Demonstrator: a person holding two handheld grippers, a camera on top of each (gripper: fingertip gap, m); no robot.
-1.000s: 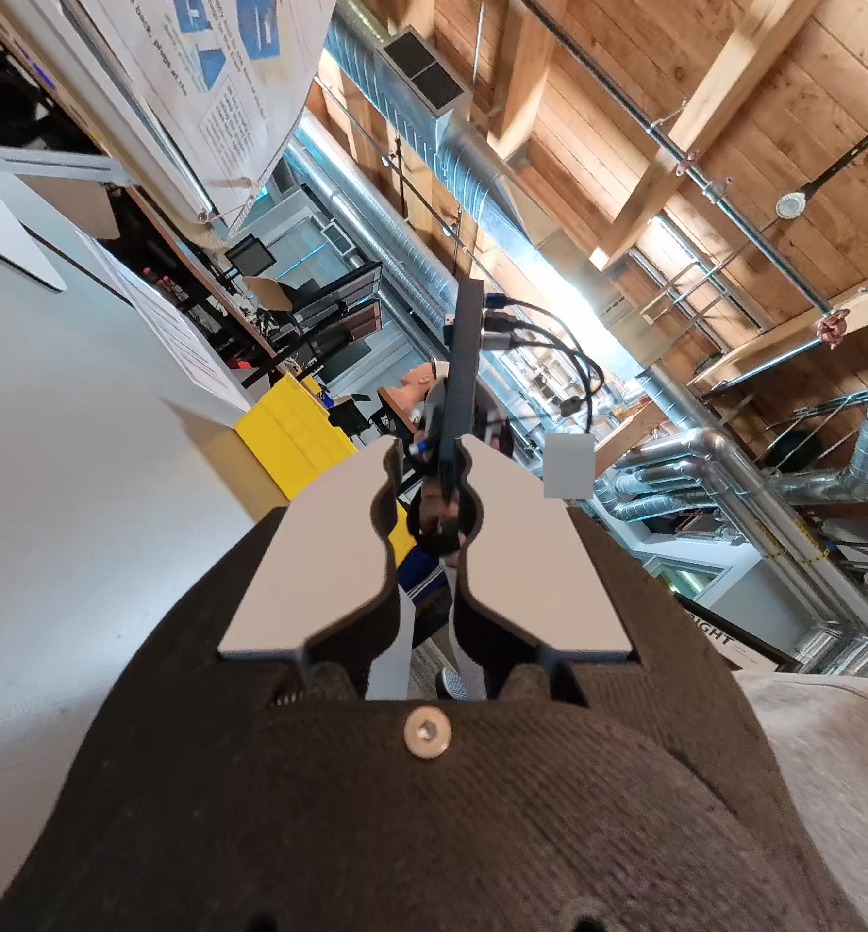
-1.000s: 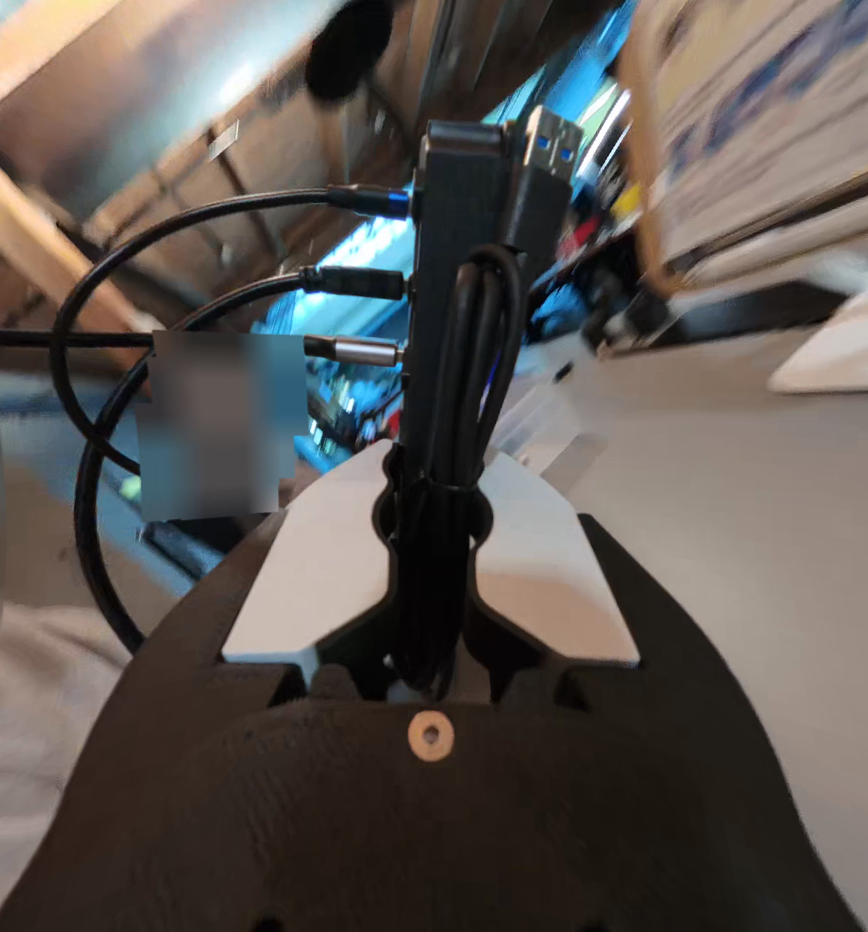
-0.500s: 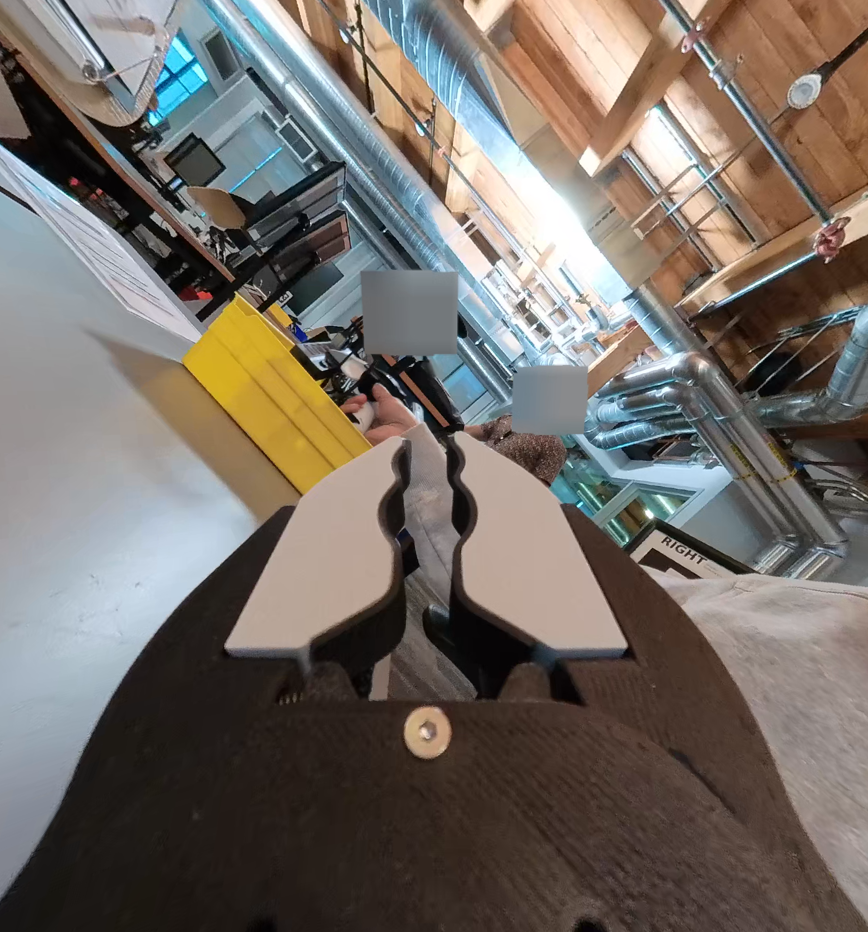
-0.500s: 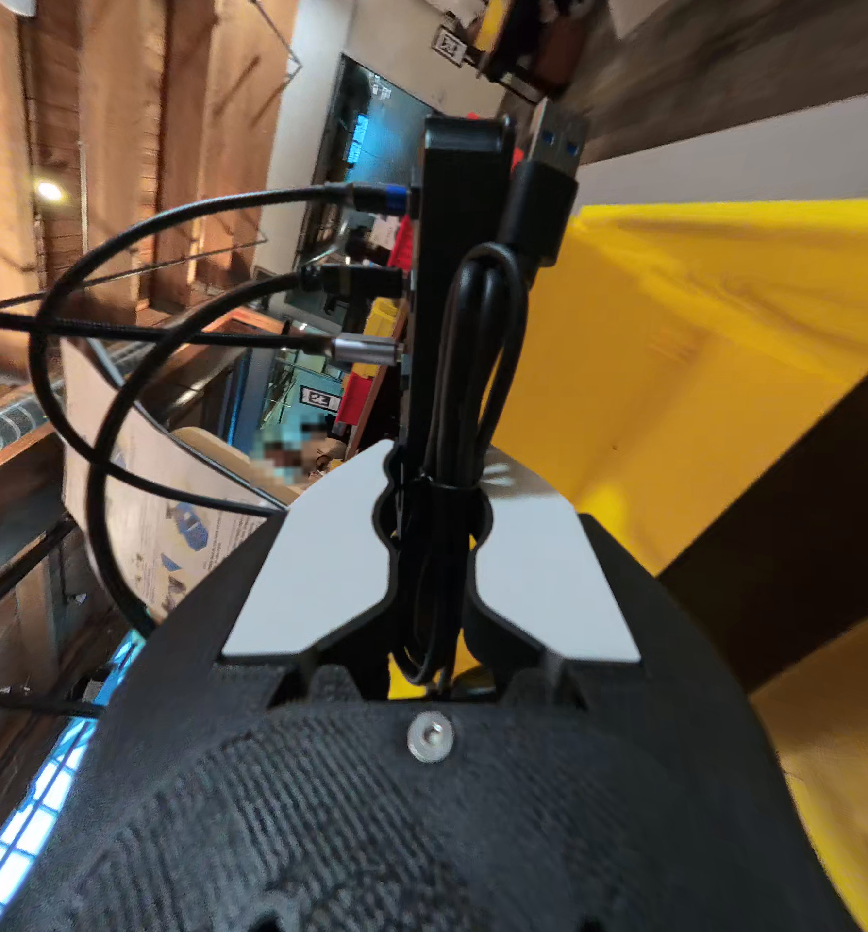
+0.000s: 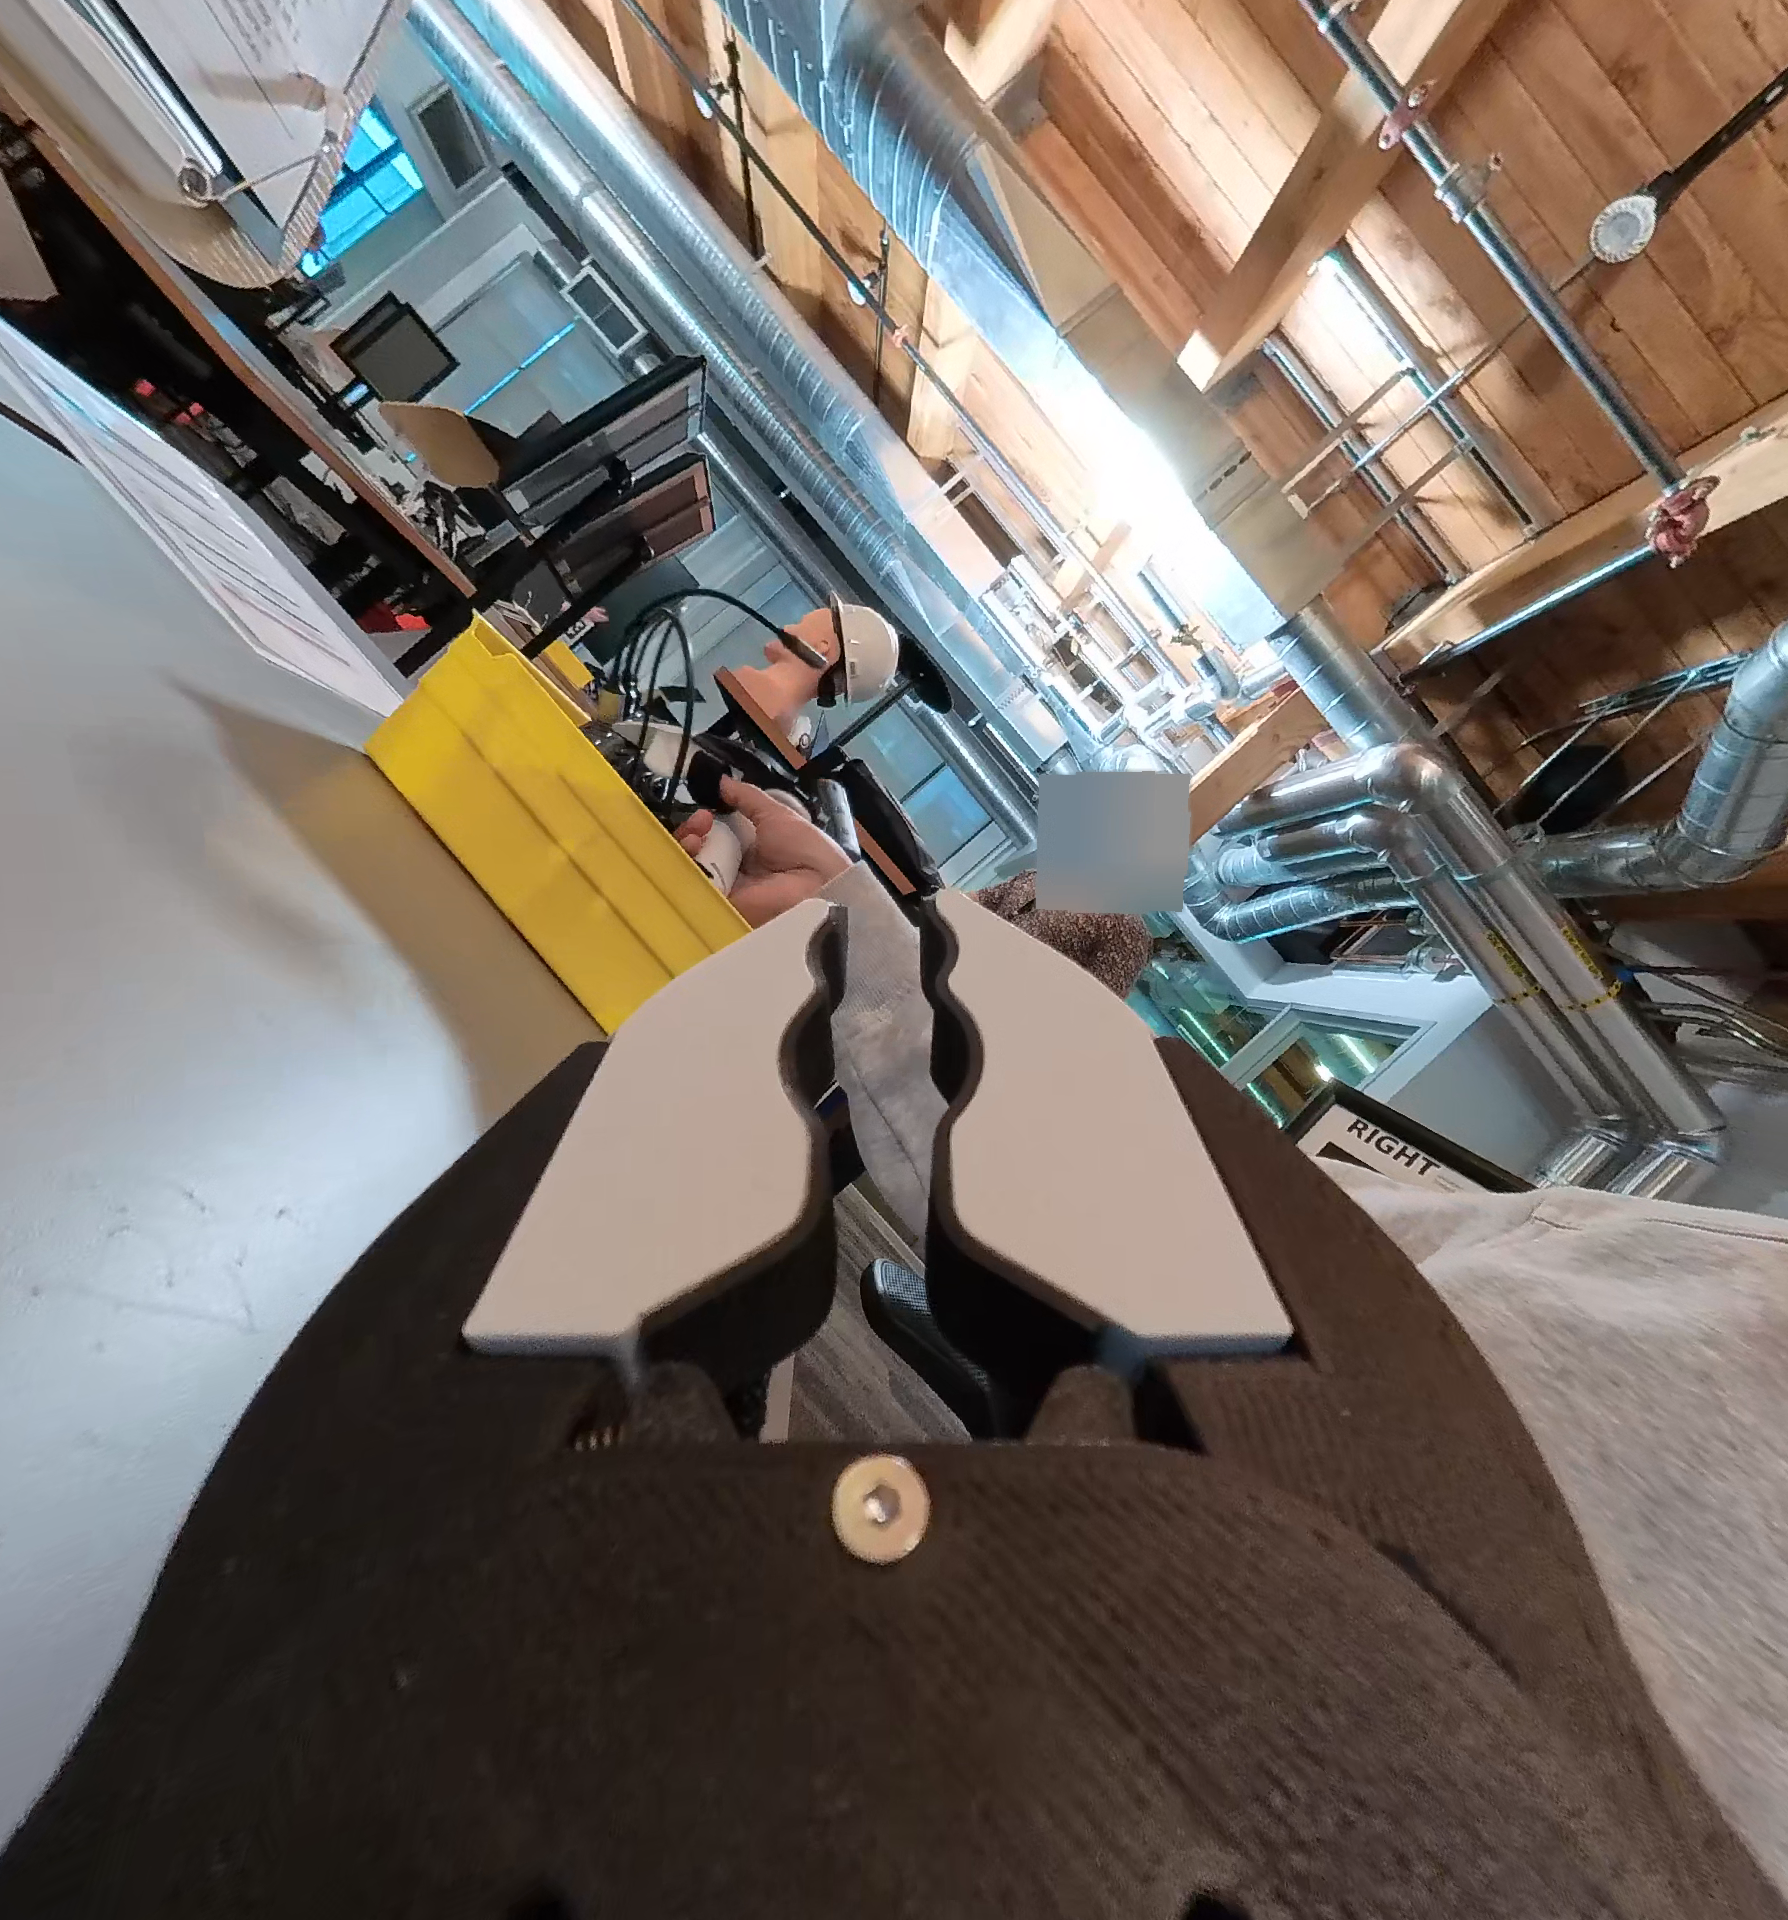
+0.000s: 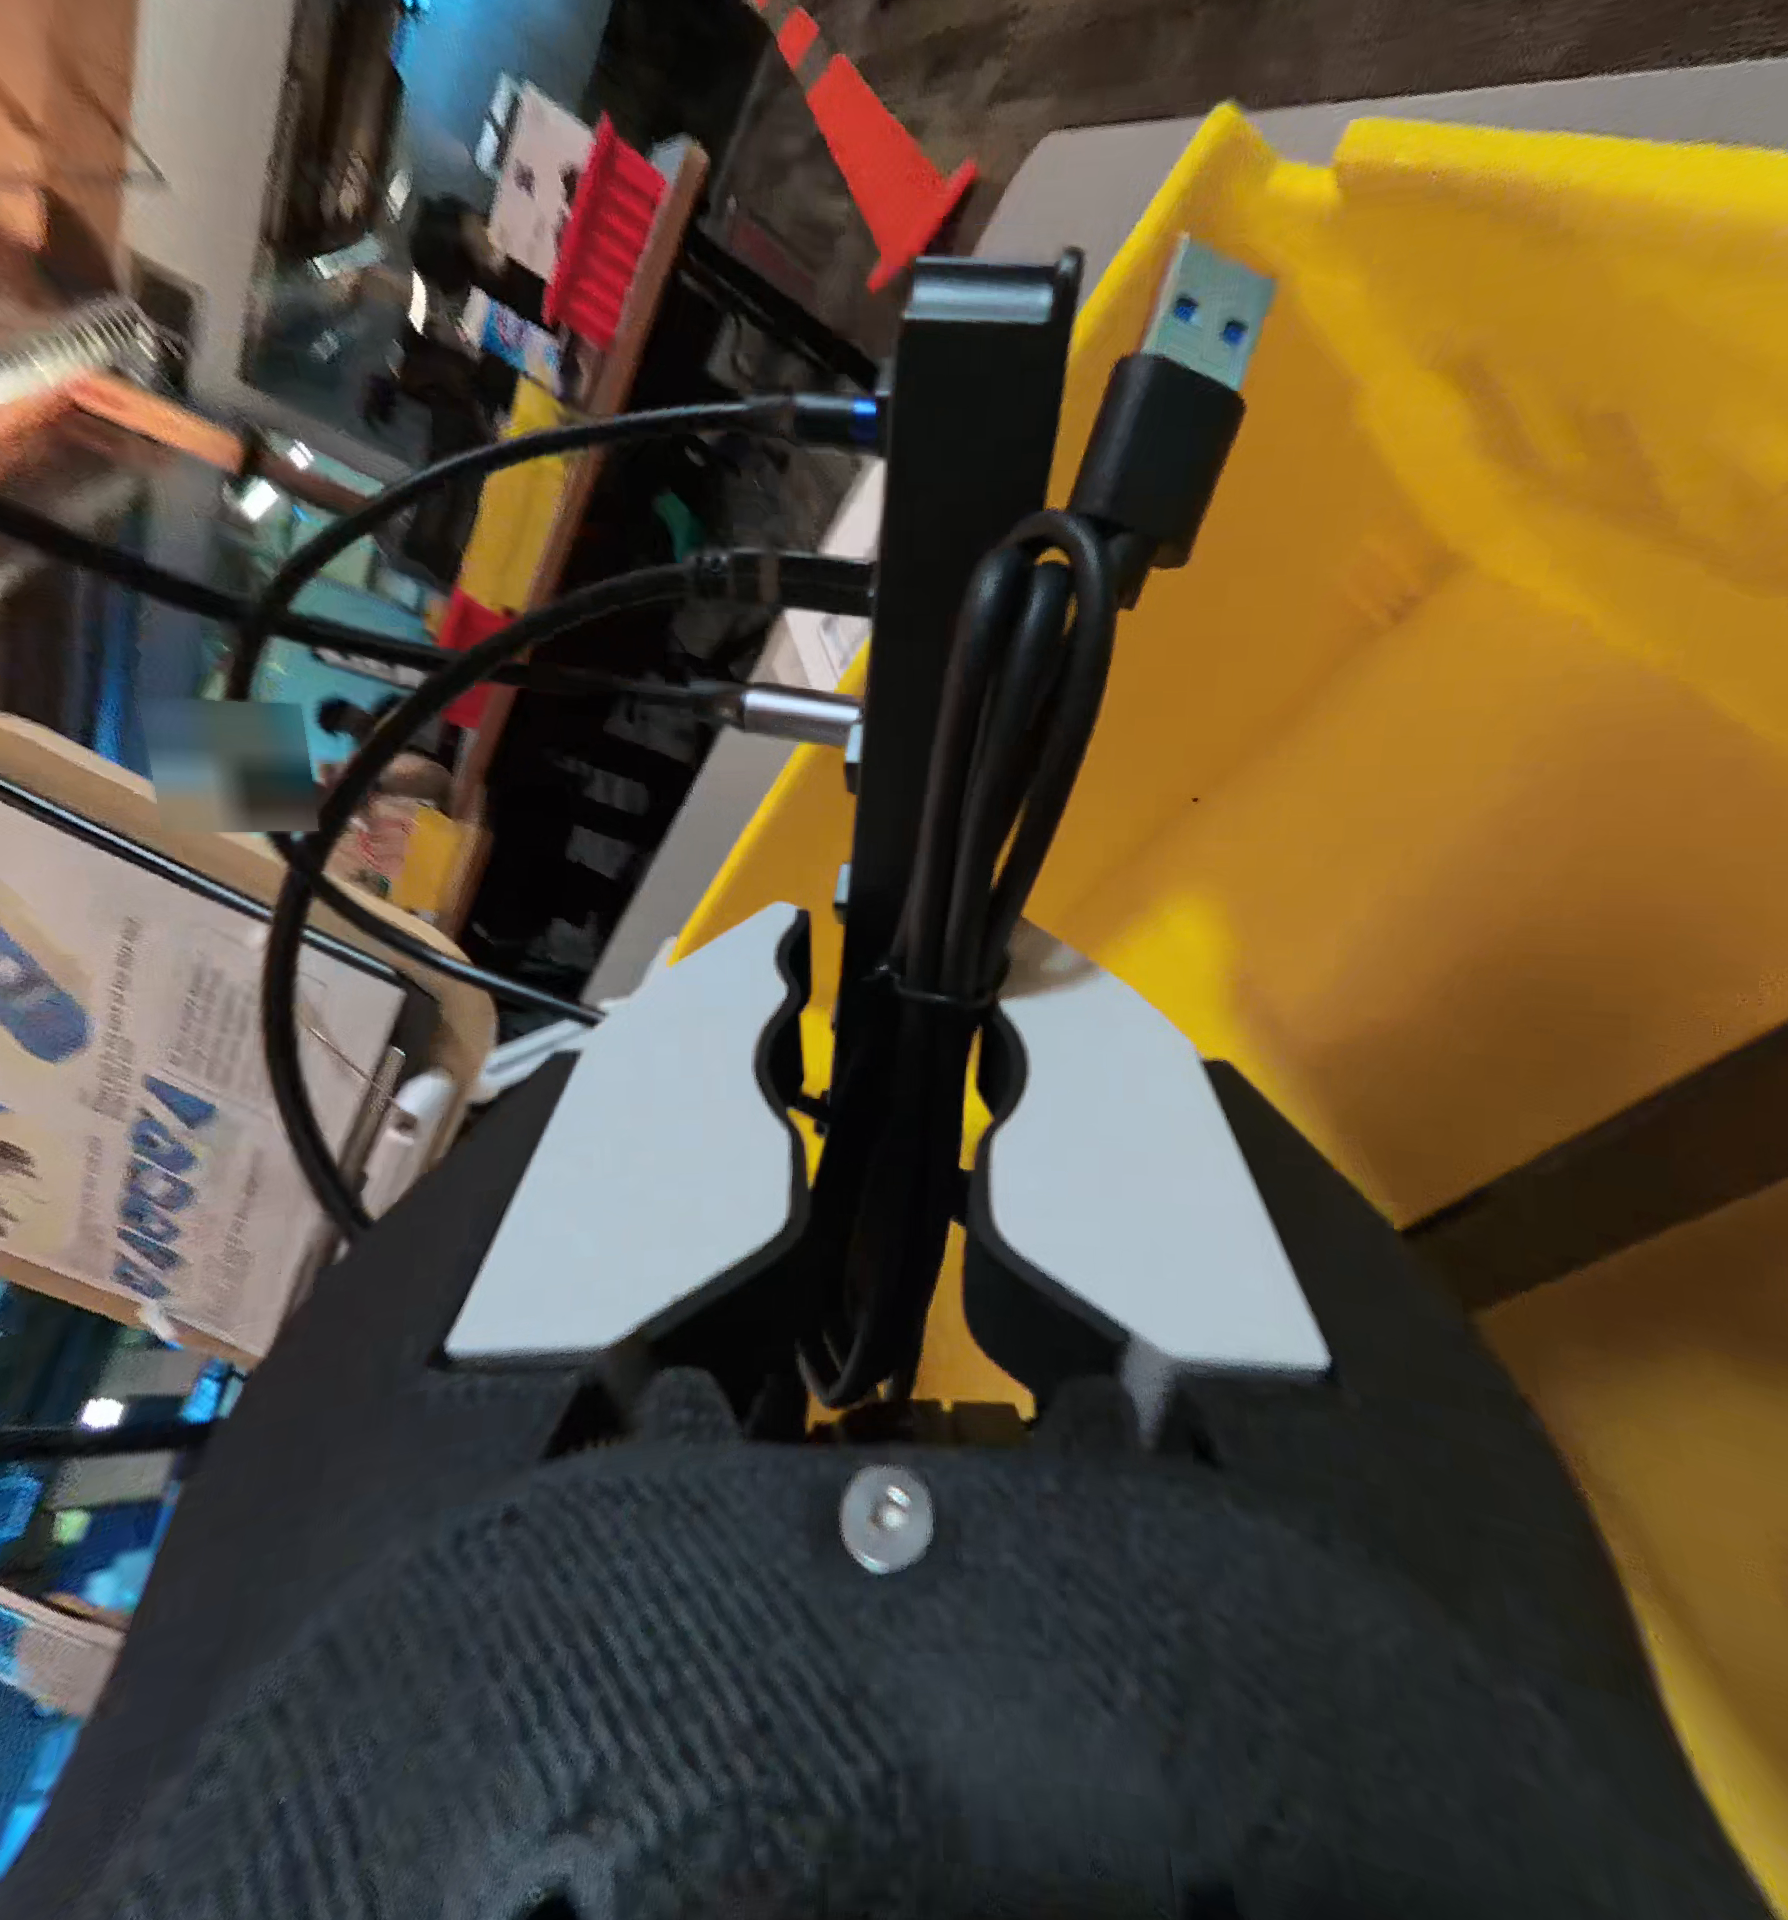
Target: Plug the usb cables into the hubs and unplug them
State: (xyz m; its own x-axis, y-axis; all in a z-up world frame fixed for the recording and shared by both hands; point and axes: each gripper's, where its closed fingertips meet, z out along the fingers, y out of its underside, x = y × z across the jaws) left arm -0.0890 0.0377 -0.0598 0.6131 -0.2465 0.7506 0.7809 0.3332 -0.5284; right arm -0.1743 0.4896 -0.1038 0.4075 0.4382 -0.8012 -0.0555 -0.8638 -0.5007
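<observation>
Nearest me on the right, my right tool (image 6: 890, 987) is clamped on the black USB hub (image 6: 973, 582), gripping it low down together with the hub's own bundled lead (image 6: 973, 883), which is tied in a loop and ends in a free USB-A plug (image 6: 1207, 322) standing beside the hub's top end. On the hub's left edge I count three cables seated: a blue-collared plug (image 6: 838, 416) highest, a black plug (image 6: 786, 577) under it, a silver plug (image 6: 796, 712) lowest; their black leads arc away left. At least one port below the silver plug looks unfilled, though blur keeps me from being sure. Just behind the hub is a yellow bin (image 6: 1441, 727). My left tool (image 5: 885, 914) is narrow, nearly closed, gripping nothing, pointed up off the white tabletop (image 5: 142, 935). Farther along it I see the same yellow bin (image 5: 557, 831), and my other hand (image 5: 776, 862) with the hub's cables looping over it. My judgement: plugging is largely done for this hub, three in; unplugging remains, with the left tool free to pull.
</observation>
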